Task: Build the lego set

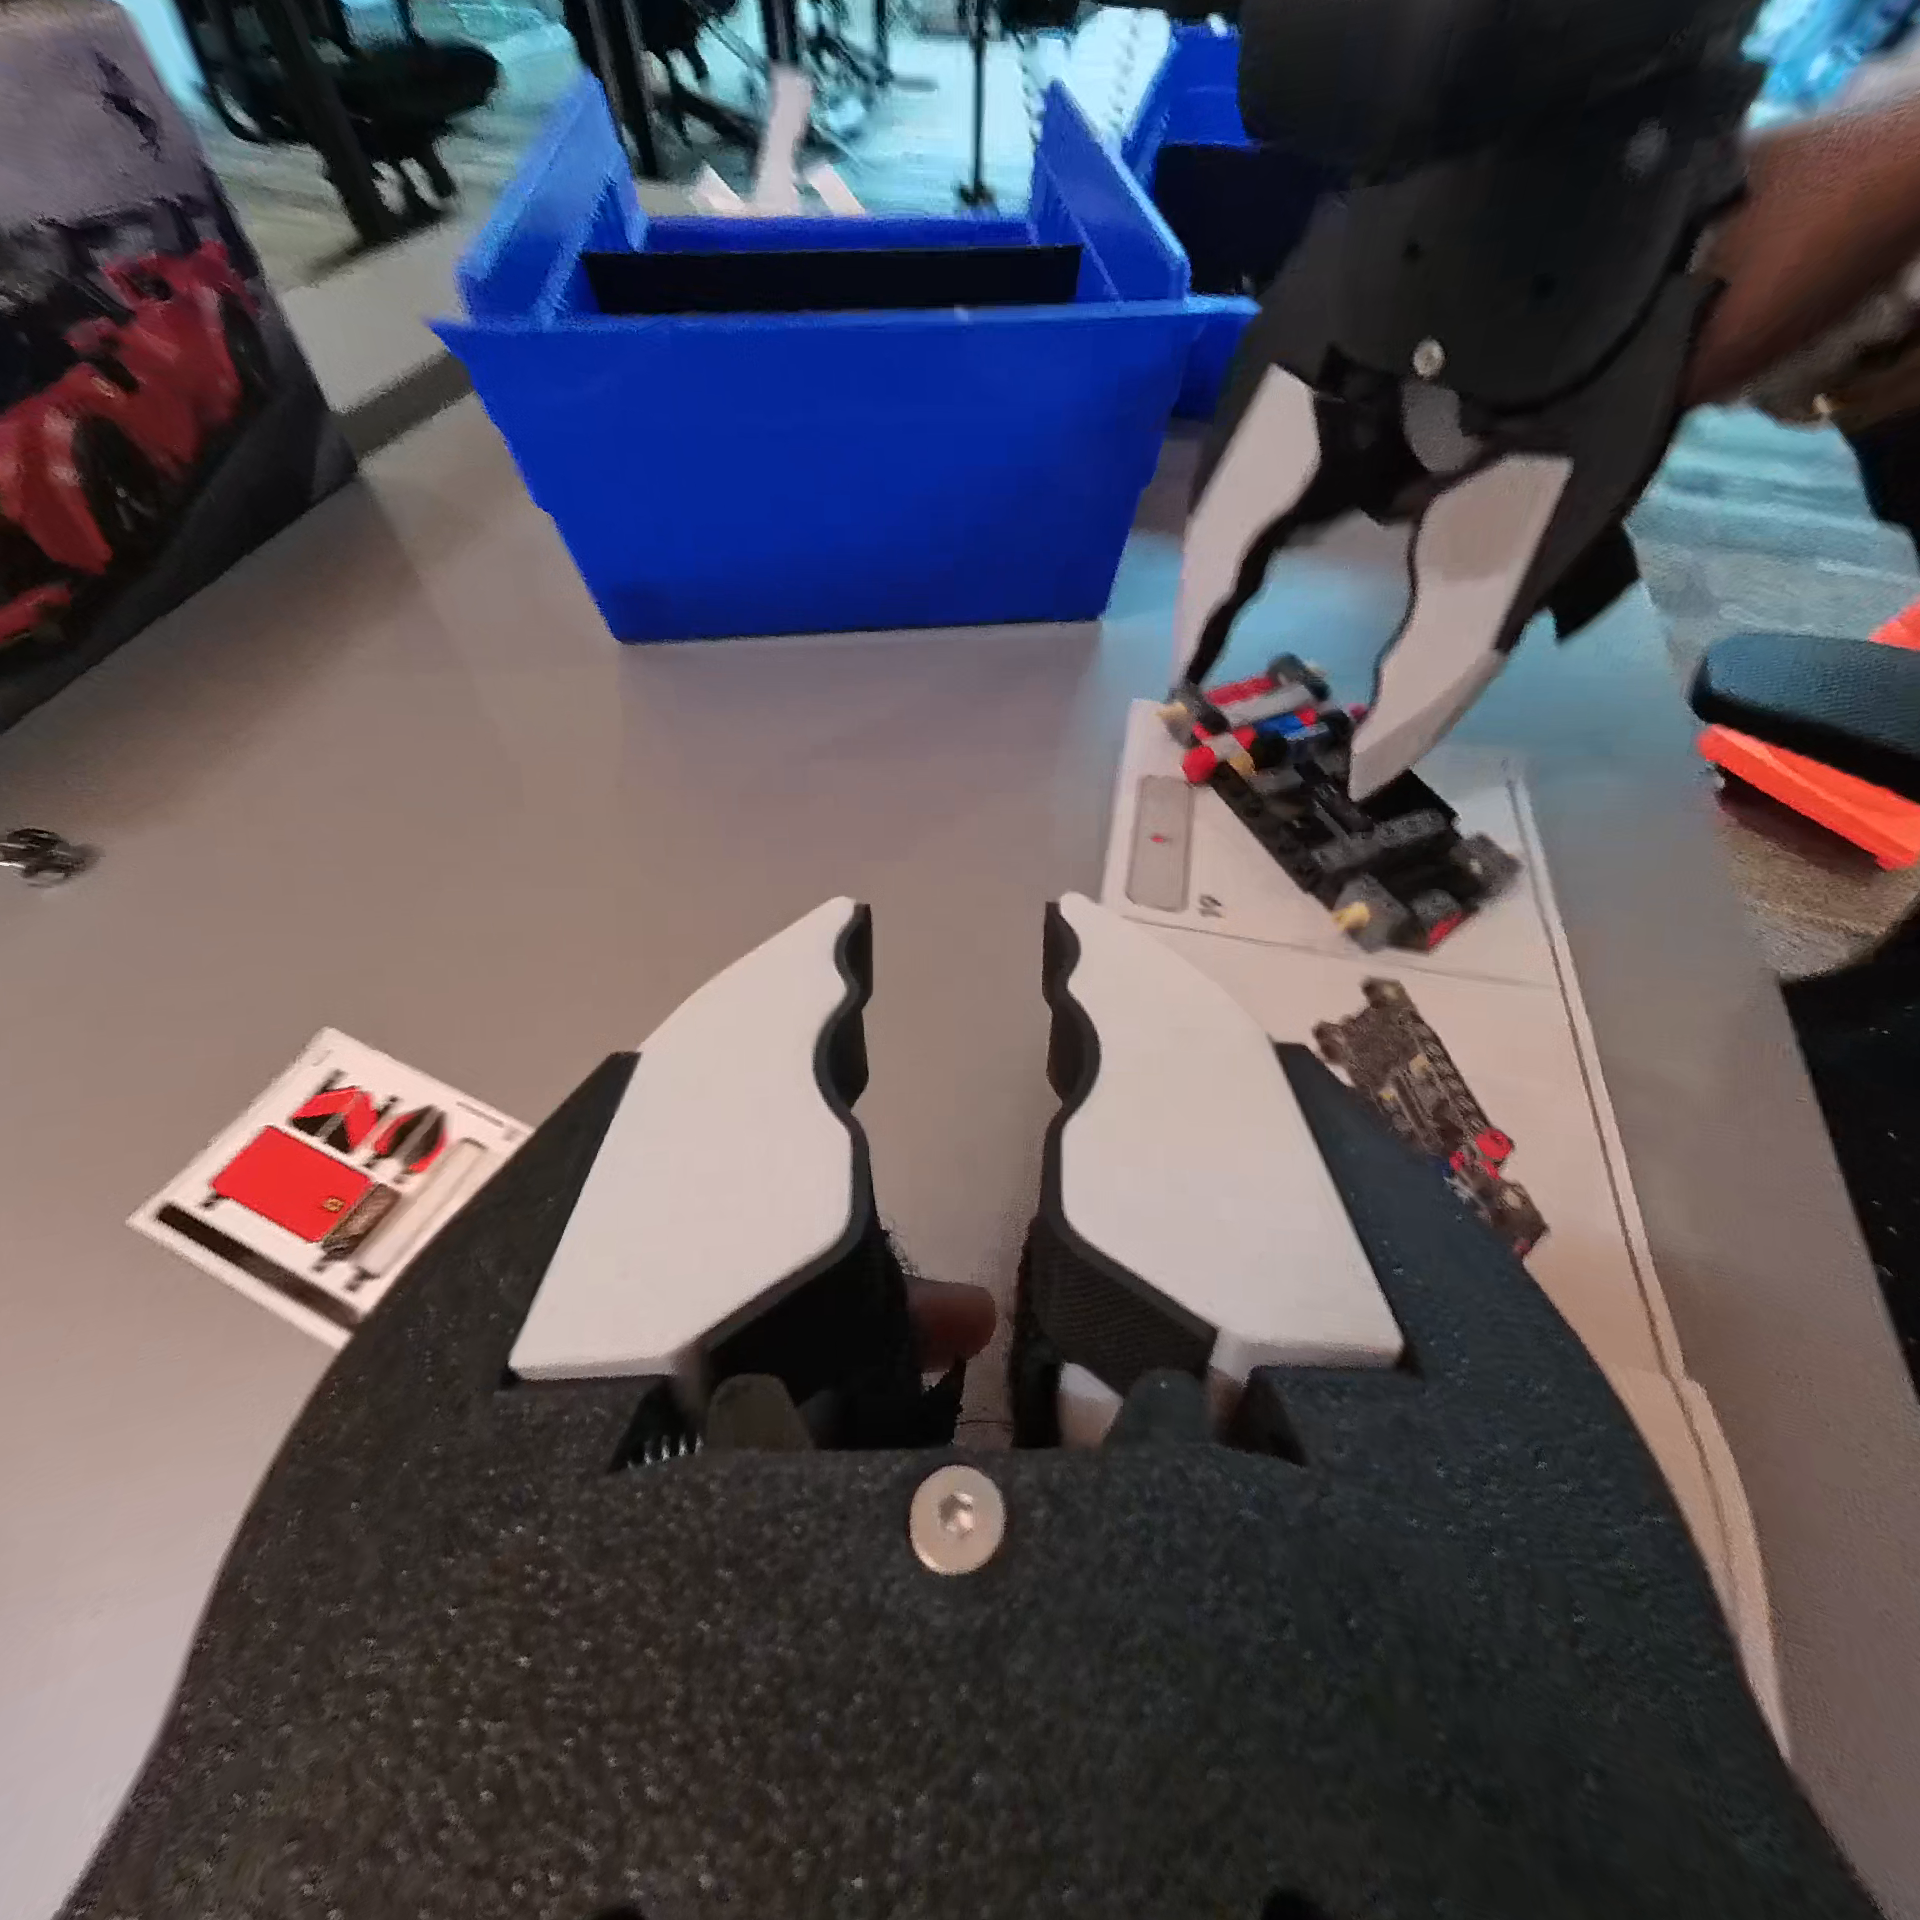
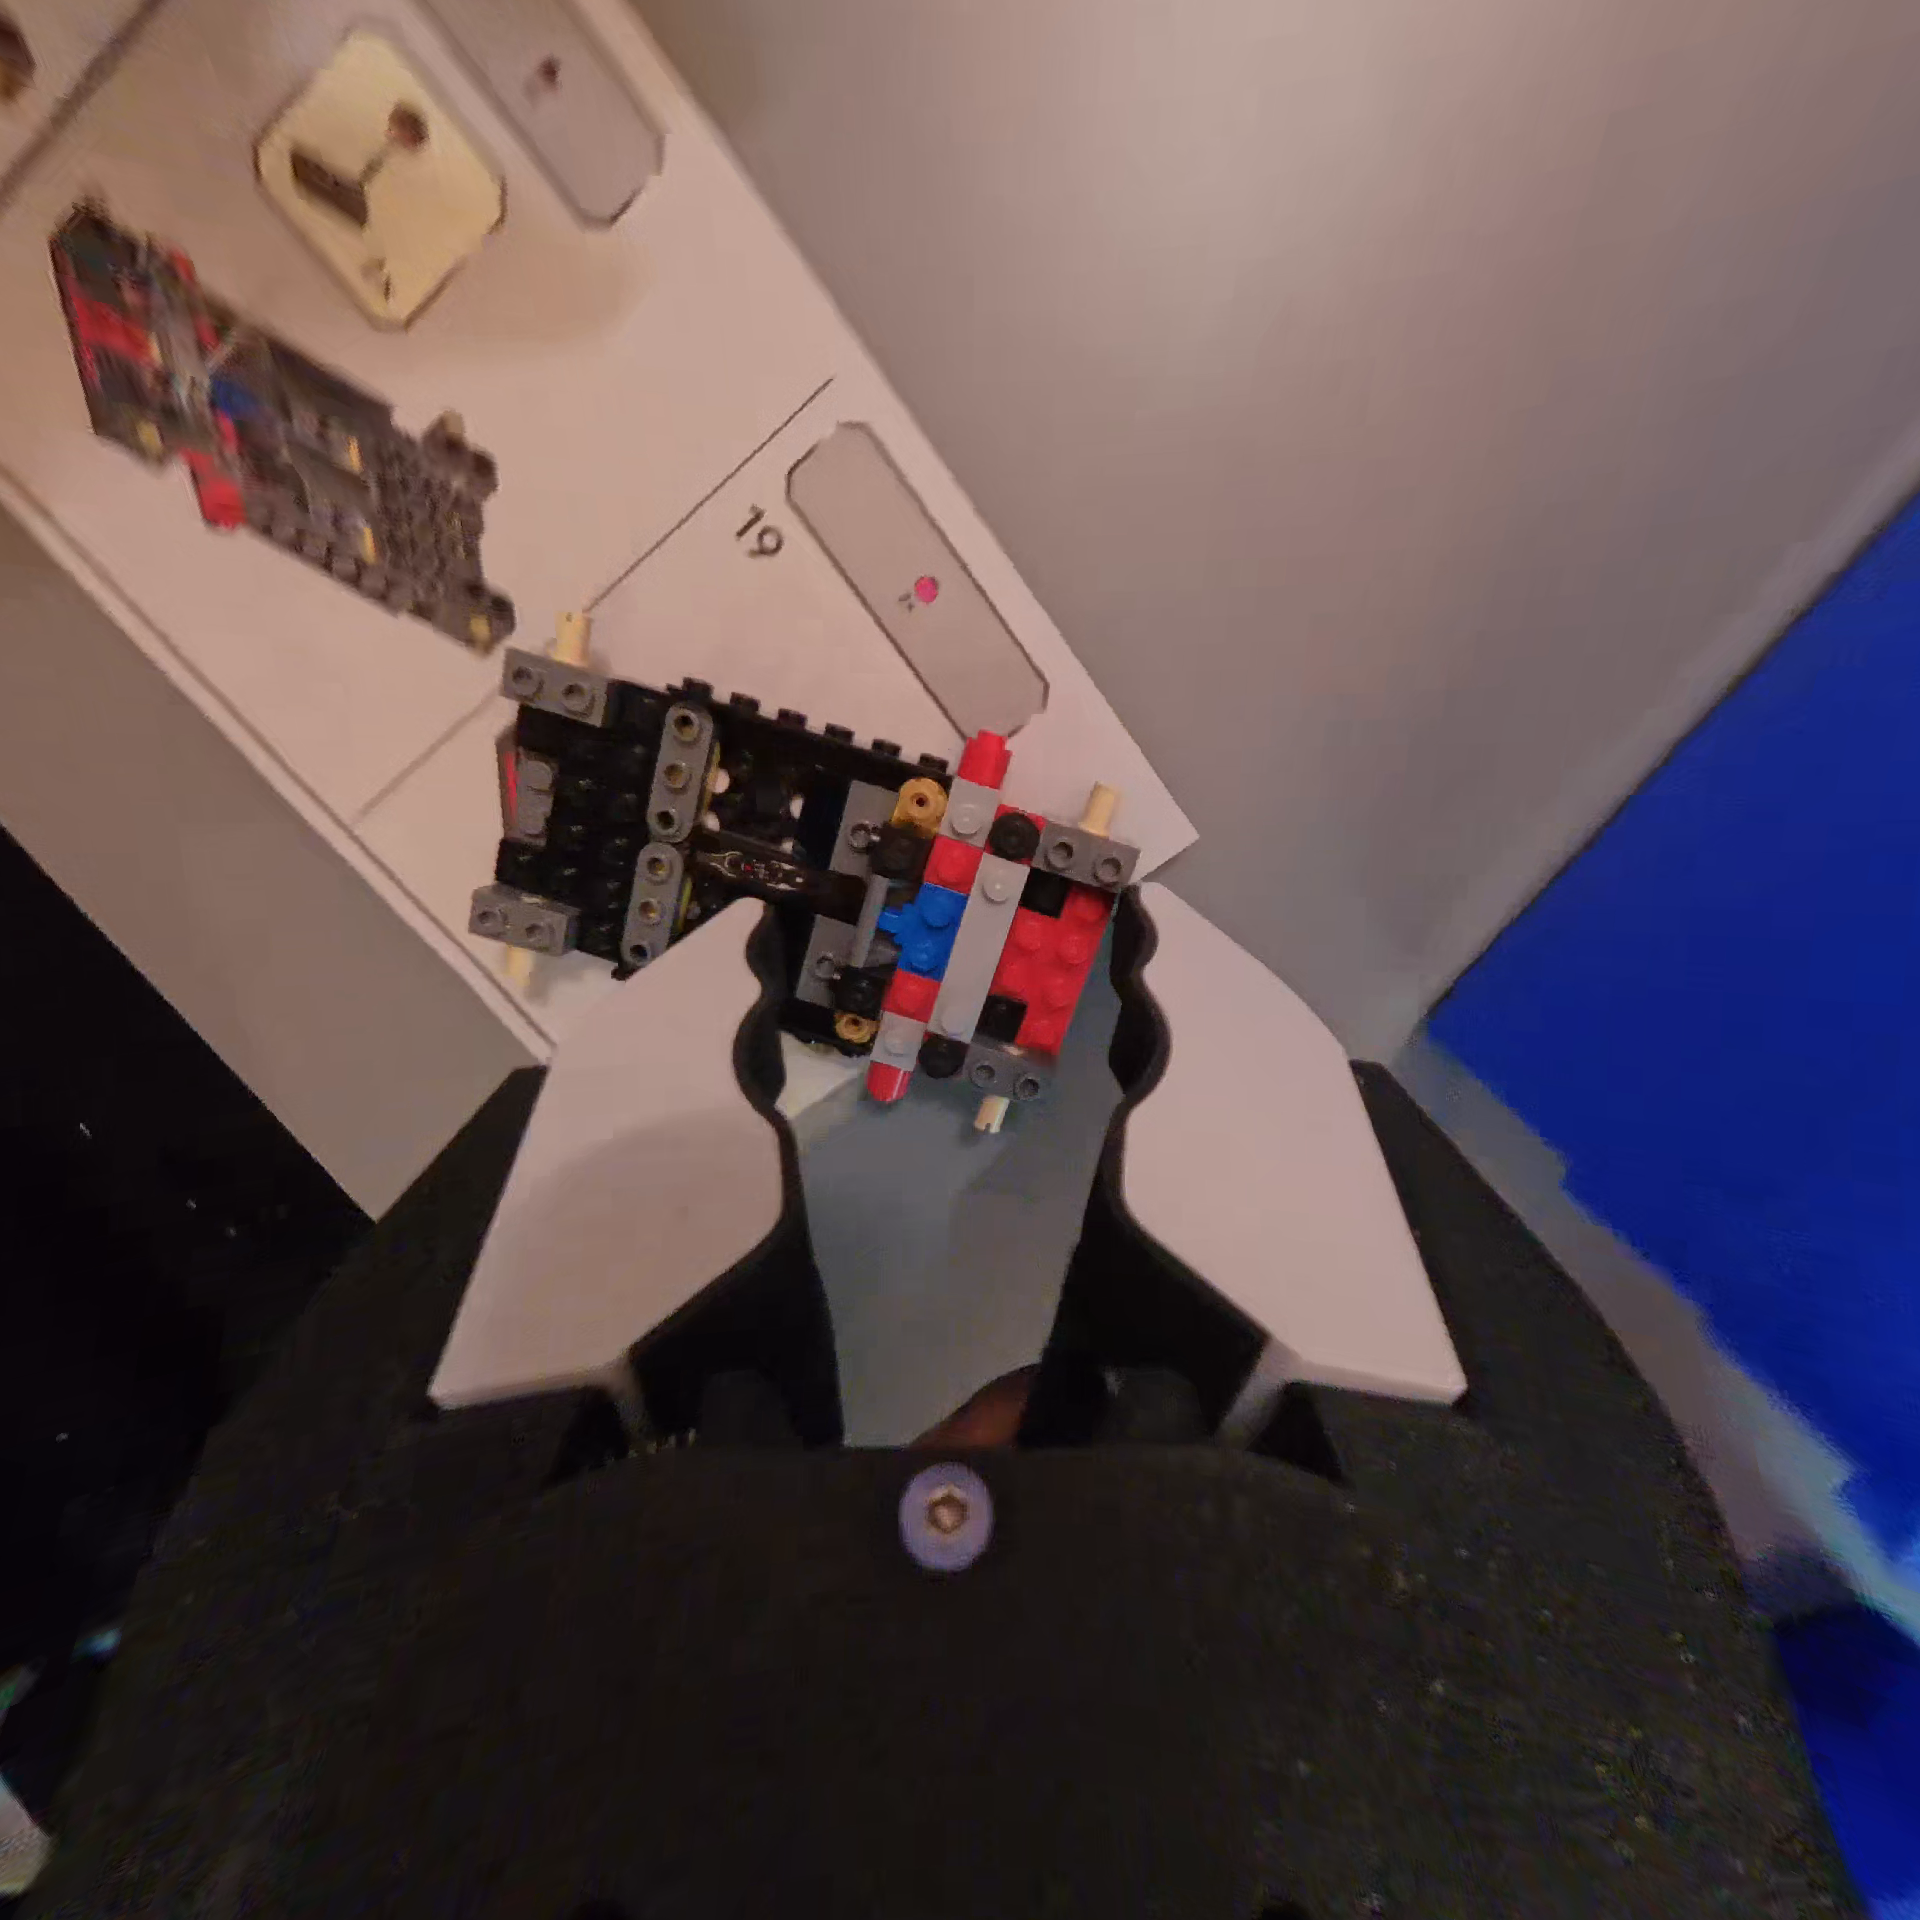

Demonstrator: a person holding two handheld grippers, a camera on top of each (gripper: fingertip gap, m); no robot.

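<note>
Fingers of my right gripper (image 2: 940, 935) straddle the lego car (image 2: 790, 862) at frame centre, spread, not squeezing; it lies on the booklet (image 2: 644, 499). My left gripper (image 1: 956, 925) hangs parted, empty.

In the left wrist view, bare table (image 1: 520, 790) fills the centre of the frame. The blue bin (image 1: 831, 468) blocks the upper middle, a sticker sheet (image 1: 312, 1174) lies lower left, and the booklet (image 1: 1455, 1039) with the lego car (image 1: 1340, 821) crowds the right.
</note>
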